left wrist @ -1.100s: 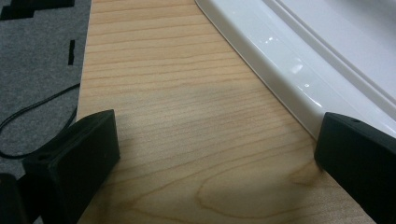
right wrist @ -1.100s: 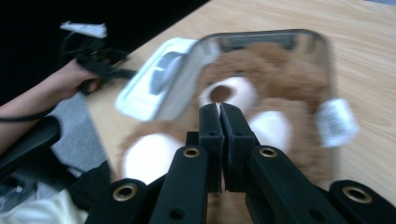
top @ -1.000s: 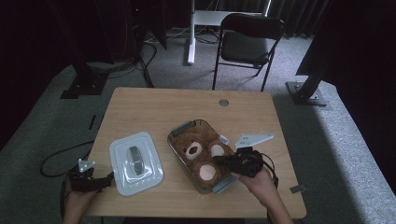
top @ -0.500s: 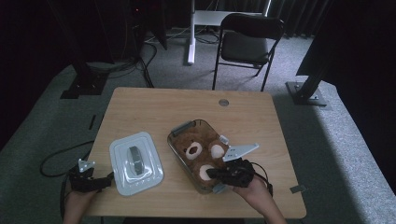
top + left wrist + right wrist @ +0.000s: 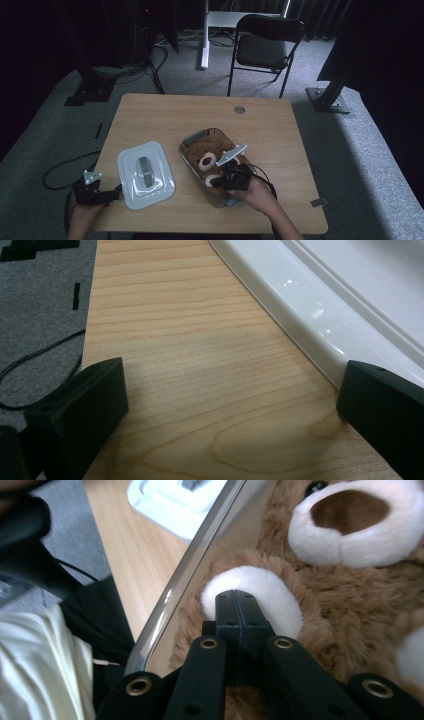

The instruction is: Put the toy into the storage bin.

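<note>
The right gripper (image 5: pixel 239 600) is pressing, jaws clenched together, against the brown plush teddy bear's (image 5: pixel 350 605) white paw (image 5: pixel 250 587) inside the clear glass dish (image 5: pixel 192 140); the left gripper (image 5: pixel 230 405) is resting released on the wooden tabletop (image 5: pixel 190 355) beside the white plastic lid (image 5: pixel 320 305).

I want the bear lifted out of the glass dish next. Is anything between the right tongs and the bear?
Nothing visible: the right tongs are shut, tips against the white paw of the teddy bear inside the glass dish. The white lid lies apart on the table.
</note>
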Available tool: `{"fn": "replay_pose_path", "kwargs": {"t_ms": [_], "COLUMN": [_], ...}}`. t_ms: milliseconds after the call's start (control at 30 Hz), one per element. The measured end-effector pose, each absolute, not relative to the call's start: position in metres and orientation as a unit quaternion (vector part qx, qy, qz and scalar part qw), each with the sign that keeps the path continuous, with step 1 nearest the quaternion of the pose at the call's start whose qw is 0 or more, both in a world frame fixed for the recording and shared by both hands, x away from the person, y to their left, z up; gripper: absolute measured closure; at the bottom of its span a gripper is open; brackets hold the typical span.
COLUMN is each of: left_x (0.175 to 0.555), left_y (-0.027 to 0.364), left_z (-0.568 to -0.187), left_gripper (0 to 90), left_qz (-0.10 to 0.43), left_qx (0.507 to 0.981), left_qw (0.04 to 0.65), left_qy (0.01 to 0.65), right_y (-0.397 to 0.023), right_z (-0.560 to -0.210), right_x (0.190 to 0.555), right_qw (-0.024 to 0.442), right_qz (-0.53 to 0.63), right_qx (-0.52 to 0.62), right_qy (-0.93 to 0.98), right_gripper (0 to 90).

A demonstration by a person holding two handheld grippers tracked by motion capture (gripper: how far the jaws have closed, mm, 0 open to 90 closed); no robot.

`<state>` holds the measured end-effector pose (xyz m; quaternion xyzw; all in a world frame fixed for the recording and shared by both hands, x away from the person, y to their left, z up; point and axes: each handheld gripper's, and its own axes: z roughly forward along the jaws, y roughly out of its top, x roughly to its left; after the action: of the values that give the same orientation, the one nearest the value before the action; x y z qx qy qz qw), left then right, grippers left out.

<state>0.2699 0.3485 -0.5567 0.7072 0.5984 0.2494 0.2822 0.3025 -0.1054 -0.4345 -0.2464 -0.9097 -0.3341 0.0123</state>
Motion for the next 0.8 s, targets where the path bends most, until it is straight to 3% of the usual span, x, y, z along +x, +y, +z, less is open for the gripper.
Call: {"fn": "replay_pose_path", "kwargs": {"t_ms": [333, 633, 800], "left_x": [0.270, 0.270, 0.270], "left_y": [0.348, 0.348, 0.348], "left_z": [-0.557, -0.557, -0.557], "left_gripper": [0.6, 0.6, 0.6], "left_qz": [0.249, 0.249, 0.249], "left_qx": [0.707, 0.707, 0.707], "left_qw": [0.282, 0.282, 0.282], "left_qy": [0.598, 0.599, 0.598], "right_y": [-0.089, -0.113, -0.149], "right_z": [-0.442, -0.425, -0.398], "right_x": [0.299, 0.296, 0.301], "right_qw": [0.001, 0.019, -0.037], "right_qz": [-0.274, -0.363, -0.414], "right_qx": [-0.221, -0.244, -0.294], "right_qy": [-0.936, -0.899, -0.861], "right_gripper": [90.0, 90.0, 89.8]}}
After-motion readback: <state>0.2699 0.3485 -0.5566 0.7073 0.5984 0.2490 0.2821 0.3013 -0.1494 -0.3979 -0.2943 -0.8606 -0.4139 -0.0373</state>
